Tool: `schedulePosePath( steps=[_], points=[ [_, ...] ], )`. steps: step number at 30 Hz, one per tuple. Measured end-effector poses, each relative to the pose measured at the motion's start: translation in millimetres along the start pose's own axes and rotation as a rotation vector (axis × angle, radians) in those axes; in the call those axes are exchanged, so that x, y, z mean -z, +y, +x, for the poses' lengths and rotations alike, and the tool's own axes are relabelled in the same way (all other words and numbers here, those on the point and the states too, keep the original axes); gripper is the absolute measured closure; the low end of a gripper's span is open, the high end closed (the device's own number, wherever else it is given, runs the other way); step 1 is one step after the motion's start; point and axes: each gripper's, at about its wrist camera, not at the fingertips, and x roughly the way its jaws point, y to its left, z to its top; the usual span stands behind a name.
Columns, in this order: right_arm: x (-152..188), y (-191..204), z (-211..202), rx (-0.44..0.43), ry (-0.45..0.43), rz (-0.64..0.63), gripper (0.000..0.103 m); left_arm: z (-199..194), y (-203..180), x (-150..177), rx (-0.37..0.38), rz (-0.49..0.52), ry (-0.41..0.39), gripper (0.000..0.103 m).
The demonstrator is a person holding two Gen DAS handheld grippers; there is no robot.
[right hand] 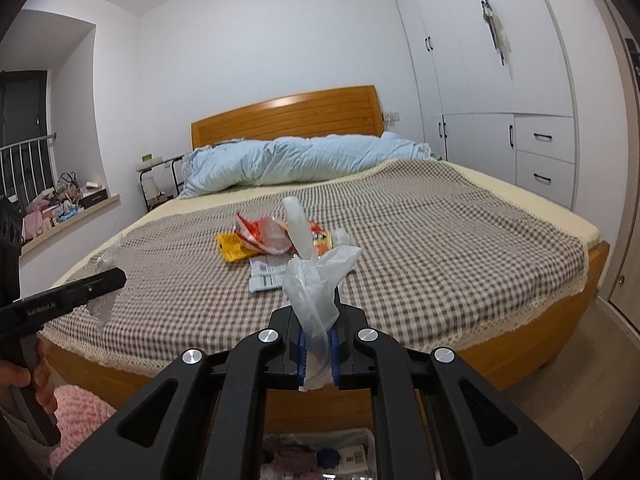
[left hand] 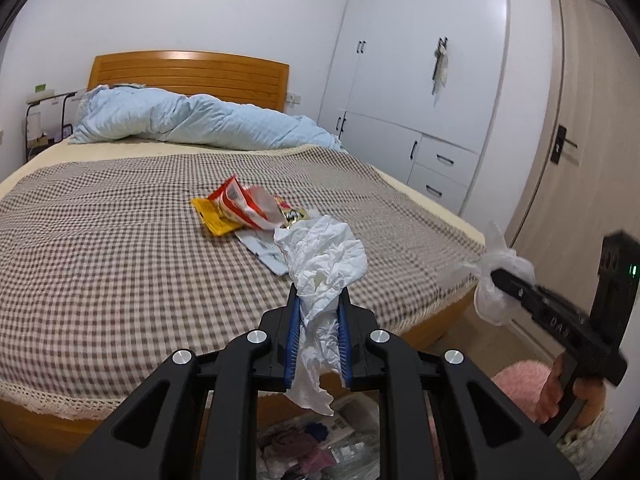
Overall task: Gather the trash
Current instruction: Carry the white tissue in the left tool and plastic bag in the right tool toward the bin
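white crumpled tissue (left hand: 326, 264) sits pinched in the left gripper (left hand: 319, 300) above the checked bed cover (left hand: 120, 248), near the wrappers (left hand: 244, 210). from the right wrist, the right gripper (right hand: 318, 320) clamps a clear plastic bag (right hand: 316, 280); wrappers (right hand: 264, 236) lie mid-bed beyond it.

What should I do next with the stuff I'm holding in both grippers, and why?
Probably lower both and let go over the trash bag on the floor below. The left hand-held gripper is clamped on crumpled white paper, the right hand-held gripper on a clear plastic bag, and wrappers remain on the bed.
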Motion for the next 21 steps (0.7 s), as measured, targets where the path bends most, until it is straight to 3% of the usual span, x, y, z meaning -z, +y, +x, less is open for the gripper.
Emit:
schedulePosePath(
  steps=[6,21],
  points=[
    [22.2,0.4,5.0,-0.001,0.055,-0.013,0.094,12.2,1.2,30.2,0.016,-0.016,0.054,0.089],
    [97.0,15.8,39.8,-0.014,0.308,-0.047,0.094,57.3,1.0,98.6,0.029,0.002,0.226,0.089]
  ],
)
